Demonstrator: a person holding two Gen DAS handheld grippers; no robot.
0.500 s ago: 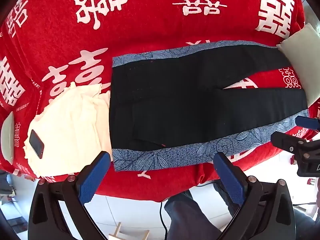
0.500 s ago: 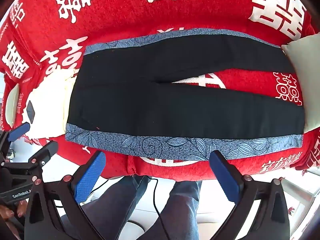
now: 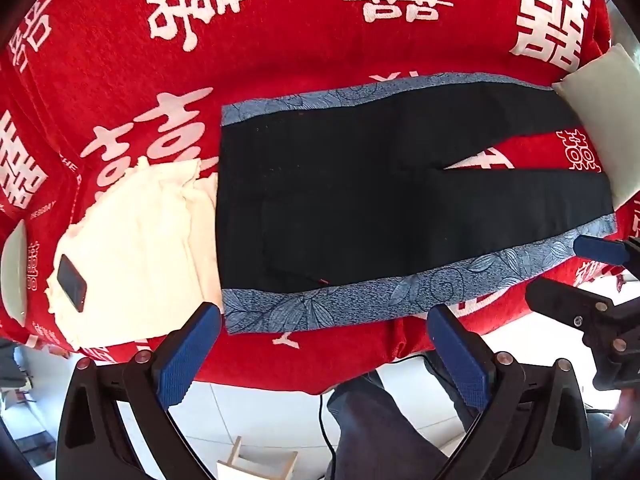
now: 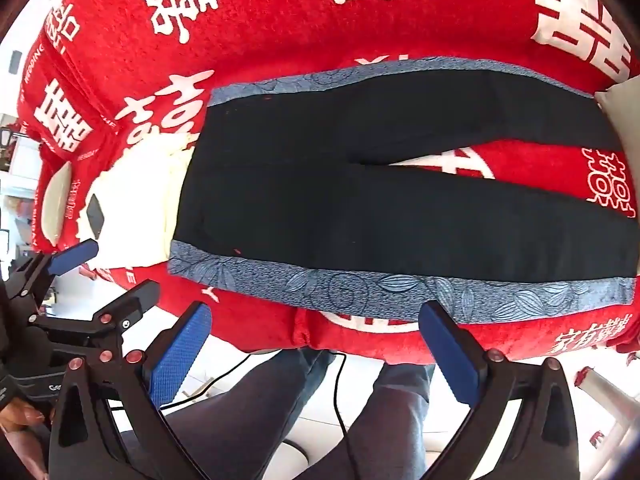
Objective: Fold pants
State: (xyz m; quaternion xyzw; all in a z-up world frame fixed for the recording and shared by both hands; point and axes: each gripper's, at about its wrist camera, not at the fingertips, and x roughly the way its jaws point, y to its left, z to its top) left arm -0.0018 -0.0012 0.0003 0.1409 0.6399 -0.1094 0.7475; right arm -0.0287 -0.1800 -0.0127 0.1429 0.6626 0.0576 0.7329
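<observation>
Many white characters point(image 3: 188, 4) on red blanket point(image 3: 320, 40).

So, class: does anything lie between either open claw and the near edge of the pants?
Nothing visible does. The left claw and right claw hang open above the pants' near patterned edge. The phone lies aside on the cream cloth, past the waistband.
</observation>
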